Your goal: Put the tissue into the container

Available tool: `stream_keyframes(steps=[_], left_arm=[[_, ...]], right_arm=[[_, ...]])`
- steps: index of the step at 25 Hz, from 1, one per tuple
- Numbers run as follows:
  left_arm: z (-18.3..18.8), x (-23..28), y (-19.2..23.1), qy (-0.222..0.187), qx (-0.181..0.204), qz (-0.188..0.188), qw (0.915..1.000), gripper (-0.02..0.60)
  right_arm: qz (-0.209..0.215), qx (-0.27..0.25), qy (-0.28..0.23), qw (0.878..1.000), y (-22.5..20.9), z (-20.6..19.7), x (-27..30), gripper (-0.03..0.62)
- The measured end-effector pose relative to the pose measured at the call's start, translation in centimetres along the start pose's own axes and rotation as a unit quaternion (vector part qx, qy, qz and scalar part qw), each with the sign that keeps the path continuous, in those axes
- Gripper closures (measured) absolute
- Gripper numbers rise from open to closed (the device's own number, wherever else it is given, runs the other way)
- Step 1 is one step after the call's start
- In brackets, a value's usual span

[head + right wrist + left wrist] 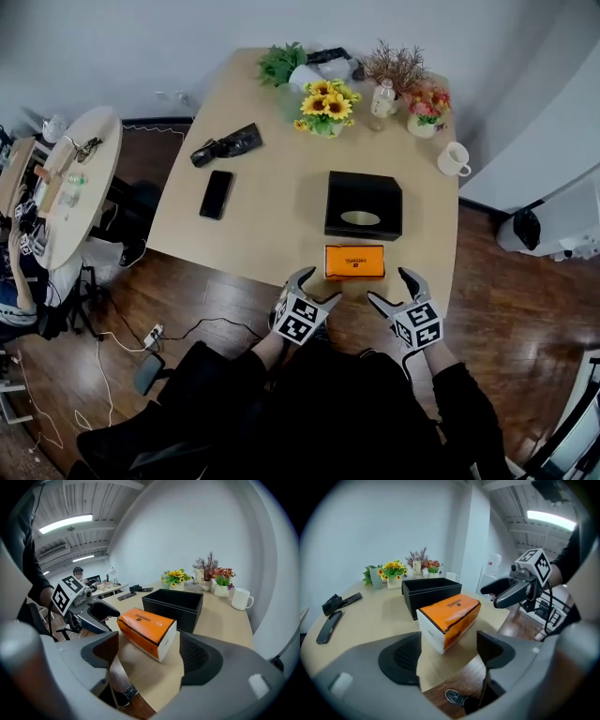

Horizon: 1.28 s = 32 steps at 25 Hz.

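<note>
Both empty, fingers wide: left gripper (317, 286) and right gripper (389, 286) flank tissue pack (354, 262) — container (349, 190) behind, phone (216, 194) aside.

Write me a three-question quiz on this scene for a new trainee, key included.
1. Multiple choice: where is the orange tissue pack? A) on the table, between the black container and the near table edge; B) inside that container; C) clamped in a gripper.
2. True or false: the left gripper and the right gripper both stand open, gripping nothing.
3. Short answer: in the head view, what flat dark device lies on the table to the left of the container?
Key: 1 A. 2 True. 3 The smartphone.
</note>
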<state>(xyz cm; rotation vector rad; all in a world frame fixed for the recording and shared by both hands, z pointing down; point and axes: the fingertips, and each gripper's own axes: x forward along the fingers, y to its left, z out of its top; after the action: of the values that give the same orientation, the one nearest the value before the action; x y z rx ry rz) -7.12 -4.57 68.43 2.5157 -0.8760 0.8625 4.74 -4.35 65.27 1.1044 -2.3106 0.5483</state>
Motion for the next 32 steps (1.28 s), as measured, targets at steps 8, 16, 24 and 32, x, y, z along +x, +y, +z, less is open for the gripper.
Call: stream_keyframes(steps=[8, 16, 24, 32], left_arm=[[0.0, 1.0, 1.6, 0.011, -0.004, -0.019, 0.9998, 0.307], [-0.1, 1.7, 1.1, 0.032, -0.006, -0.014, 0.9994, 0.468], [0.2, 1.4, 1.1, 0.039, -0.019, -0.008, 0.9990, 0.489], [5.4, -2.2, -0.3, -0.002, 0.013, 0.012, 0.9998, 0.491]], right_arm=[[0.013, 0.015, 0.028, 0.999, -1.3, -1.4, 2.4, 0.243], [0.052, -0.014, 0.049, 0.997, -1.5, -2.5, 3.3, 0.453], [0.063, -0.013, 0.053, 0.997, -1.4, -2.3, 3.1, 0.479], [0.047, -0.039, 0.019, 0.998, -1.0, 2.4, -1.2, 0.485]])
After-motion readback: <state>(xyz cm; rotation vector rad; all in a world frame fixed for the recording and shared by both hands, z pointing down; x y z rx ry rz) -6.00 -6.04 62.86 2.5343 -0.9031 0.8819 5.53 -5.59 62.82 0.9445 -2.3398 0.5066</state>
